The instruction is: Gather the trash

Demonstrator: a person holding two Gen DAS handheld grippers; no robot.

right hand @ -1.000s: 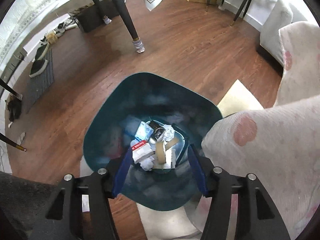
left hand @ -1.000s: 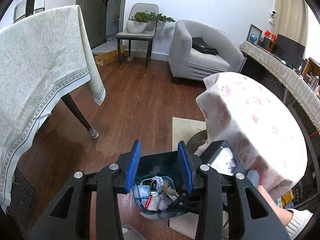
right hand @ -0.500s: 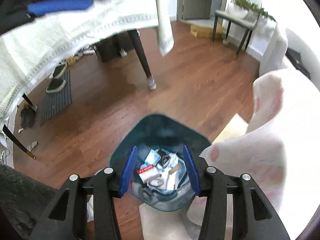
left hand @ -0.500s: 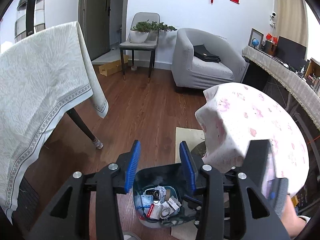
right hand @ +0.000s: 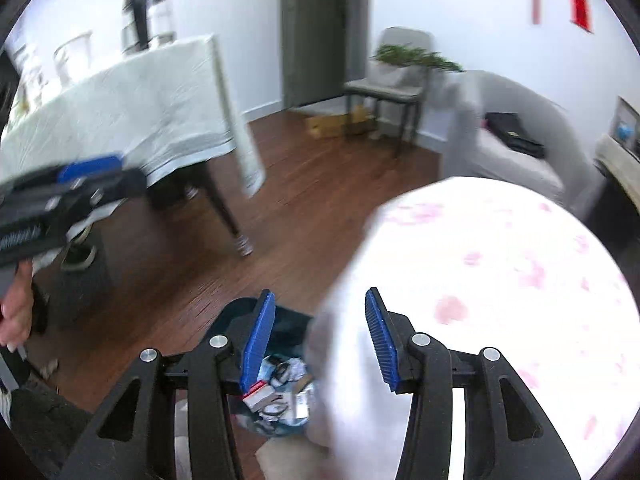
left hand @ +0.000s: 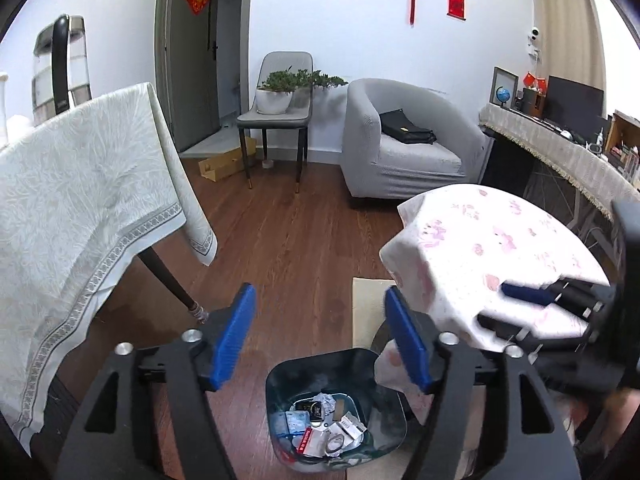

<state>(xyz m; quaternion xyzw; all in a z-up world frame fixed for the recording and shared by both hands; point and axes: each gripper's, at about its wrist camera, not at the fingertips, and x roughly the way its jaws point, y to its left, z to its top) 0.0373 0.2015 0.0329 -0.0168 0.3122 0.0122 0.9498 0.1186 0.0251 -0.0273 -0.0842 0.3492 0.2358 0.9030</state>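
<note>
Both claws hovering above the dark teal plastic waste bin [left hand: 335, 408] on the wooden floor, nothing gripped.

The left claw [left hand: 320, 344] is opening wide and the right claw [right hand: 320, 340] is standing half open, both empty. The bin is lying below and ahead, beside the round pink-flowered surface [left hand: 500, 248], holding crumpled paper and wrappers [left hand: 324, 428].

Trash bin [right hand: 240, 312] half hidden, blurred

Even daylight, left wrist view sharp, right wrist view motion-blurred, round tablecloth [right hand: 500, 264] glaring white, fisheye bending, dark corners
</note>
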